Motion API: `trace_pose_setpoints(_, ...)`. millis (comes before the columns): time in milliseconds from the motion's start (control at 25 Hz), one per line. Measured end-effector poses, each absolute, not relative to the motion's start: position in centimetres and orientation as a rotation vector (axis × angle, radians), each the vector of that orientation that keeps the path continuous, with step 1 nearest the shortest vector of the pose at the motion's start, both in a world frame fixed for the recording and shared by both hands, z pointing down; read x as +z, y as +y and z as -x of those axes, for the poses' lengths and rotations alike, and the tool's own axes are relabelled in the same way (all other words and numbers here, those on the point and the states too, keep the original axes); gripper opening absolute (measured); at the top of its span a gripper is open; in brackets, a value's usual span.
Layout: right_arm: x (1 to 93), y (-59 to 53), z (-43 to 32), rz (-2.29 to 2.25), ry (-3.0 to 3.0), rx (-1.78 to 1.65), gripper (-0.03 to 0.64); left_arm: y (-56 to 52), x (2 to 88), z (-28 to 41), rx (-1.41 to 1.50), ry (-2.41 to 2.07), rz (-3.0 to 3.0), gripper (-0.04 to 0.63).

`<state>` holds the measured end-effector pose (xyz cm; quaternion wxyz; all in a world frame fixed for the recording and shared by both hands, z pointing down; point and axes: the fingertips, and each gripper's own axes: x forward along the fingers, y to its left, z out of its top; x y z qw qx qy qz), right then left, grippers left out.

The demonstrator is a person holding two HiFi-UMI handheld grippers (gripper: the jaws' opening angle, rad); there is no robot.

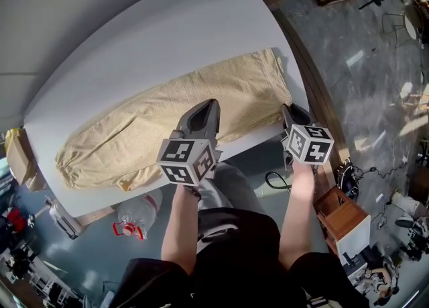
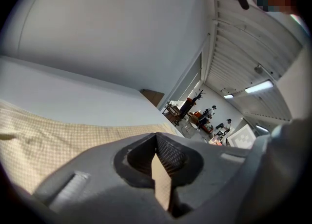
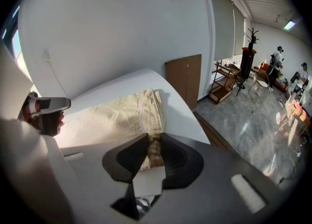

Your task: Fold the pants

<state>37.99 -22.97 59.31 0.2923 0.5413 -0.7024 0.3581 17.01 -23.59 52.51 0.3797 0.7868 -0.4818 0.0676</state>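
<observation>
Head view: the tan pants (image 1: 167, 119) lie flat along the white table (image 1: 134, 45), with the waist end to the right. The left claw (image 1: 209, 109) sits at their near edge, and the right claw (image 1: 291, 113) is at the waist corner. A plastic bottle (image 1: 137, 216) lies on the floor below.

Left gripper view: only here can you see the left claw (image 2: 156, 135) pressed together on a strip of pants cloth.

Right gripper view: the right claw (image 3: 150, 137) pinches the waist edge. A brown cupboard (image 3: 183, 79) stands past the table.

The left gripper (image 1: 206, 107) tilts gently down, its fingers pinched shut on the pants (image 1: 167, 125). The right gripper (image 1: 290, 111) points more steeply down, its fingers clamped on the pants' near edge.
</observation>
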Motion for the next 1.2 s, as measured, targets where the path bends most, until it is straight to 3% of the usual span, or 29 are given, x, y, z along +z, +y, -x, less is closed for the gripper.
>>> trace_pose_setpoints(160,58.0,-22.5,-38.9,-1.461,-1.884,0.923,0.084,-22.4,51.3,-16.5,0.151,-1.265,-2.014,0.005)
trace_pose_setpoints(520,50.6,-23.1,-33.3,-1.495,-1.989,0.757,0.08,-19.7,48.0,-9.5,0.073,-1.344,-2.009,0.005)
trace_pose_setpoints(1200,40.9,-21.8,-12.2,-1.322,-2.214,0.499,0.08,-13.9,41.3,11.9,-0.158,-1.601,-1.921,0.005)
